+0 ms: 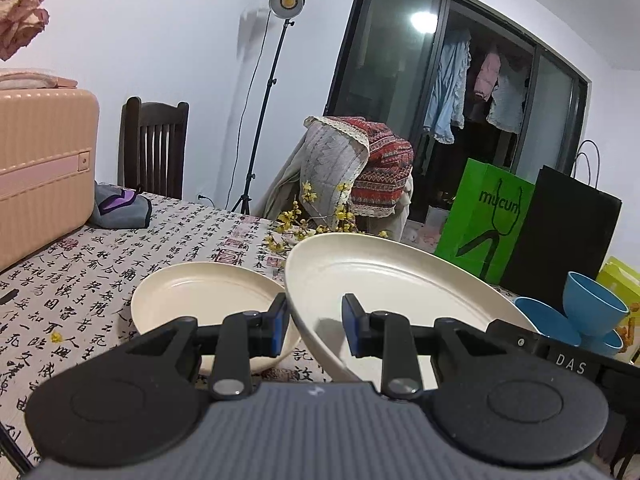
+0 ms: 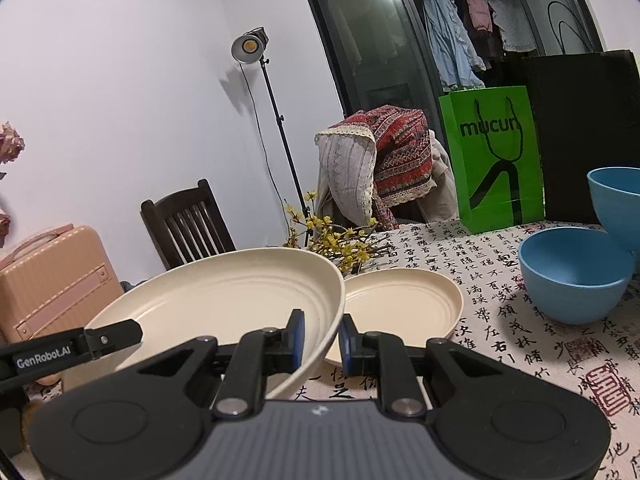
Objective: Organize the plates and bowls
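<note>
Held plate [image 1: 384, 280]: a cream plate, lifted off the table and tilted, carried between both grippers.
Left grip: the left gripper [image 1: 316, 326] straddles the plate's near-left rim, one blue pad inside the well and one outside; the jaws stand narrow on the rim, pinching it.
Right grip: the right gripper [image 2: 322, 340] pinches the plate's right rim, jaws pressed nearly together with only the thin edge between the pads.
Second plate [image 2: 400, 300]: a matching cream plate lying flat on the table, partly hidden behind the held one; at about 1 o'clock from the right gripper, about 11 o'clock from the left.
Key relation: seen from the right wrist, the held plate's right edge overlaps the flat plate's left rim, so the stack spot looks to be ahead and to the right; the right hand appears nearer to it.
Bowls: a blue bowl [image 2: 572, 276] sits on the table at 2 o'clock from the right gripper, and a second bowl [image 2: 616, 200] stands behind it, touching or nearly so.
Table [image 2: 500, 344]: covered in a calligraphy-print cloth.
Likely next: carry the plate right and set it onto the flat one.
</note>
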Demonstrator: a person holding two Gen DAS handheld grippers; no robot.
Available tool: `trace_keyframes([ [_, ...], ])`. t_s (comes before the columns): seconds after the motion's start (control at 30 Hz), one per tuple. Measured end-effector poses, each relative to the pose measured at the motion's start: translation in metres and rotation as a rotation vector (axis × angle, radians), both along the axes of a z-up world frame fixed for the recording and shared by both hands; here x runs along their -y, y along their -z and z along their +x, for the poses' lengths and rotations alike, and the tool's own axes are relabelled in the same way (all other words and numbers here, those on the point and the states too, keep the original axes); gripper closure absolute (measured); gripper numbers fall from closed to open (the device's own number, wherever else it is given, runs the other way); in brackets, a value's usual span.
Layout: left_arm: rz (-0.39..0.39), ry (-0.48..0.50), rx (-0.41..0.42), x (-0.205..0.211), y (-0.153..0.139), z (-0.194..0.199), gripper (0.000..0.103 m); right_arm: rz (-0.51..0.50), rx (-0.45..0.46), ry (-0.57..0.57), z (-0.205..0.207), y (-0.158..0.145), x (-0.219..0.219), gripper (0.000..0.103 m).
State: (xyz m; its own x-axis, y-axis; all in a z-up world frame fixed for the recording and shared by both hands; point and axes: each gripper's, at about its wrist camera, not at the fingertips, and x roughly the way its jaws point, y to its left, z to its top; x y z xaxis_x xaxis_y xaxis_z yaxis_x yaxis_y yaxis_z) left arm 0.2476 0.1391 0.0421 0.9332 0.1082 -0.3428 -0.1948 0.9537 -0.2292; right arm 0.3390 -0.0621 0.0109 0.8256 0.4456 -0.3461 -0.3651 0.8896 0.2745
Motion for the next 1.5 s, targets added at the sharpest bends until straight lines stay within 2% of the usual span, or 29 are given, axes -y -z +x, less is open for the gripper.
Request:
trace_keyframes([
  [0.9, 0.018, 0.057, 0.027, 0.040, -0.001, -0.041, 0.074, 0.007, 0.045, 0.043, -0.057, -0.001, 0.044, 0.085],
  [1.5, 0.014, 0.127, 0.059, 0.061, 0.004, -0.054, 0.074, 0.012, 0.075, 0.077, -0.073, 0.001, 0.072, 0.085],
])
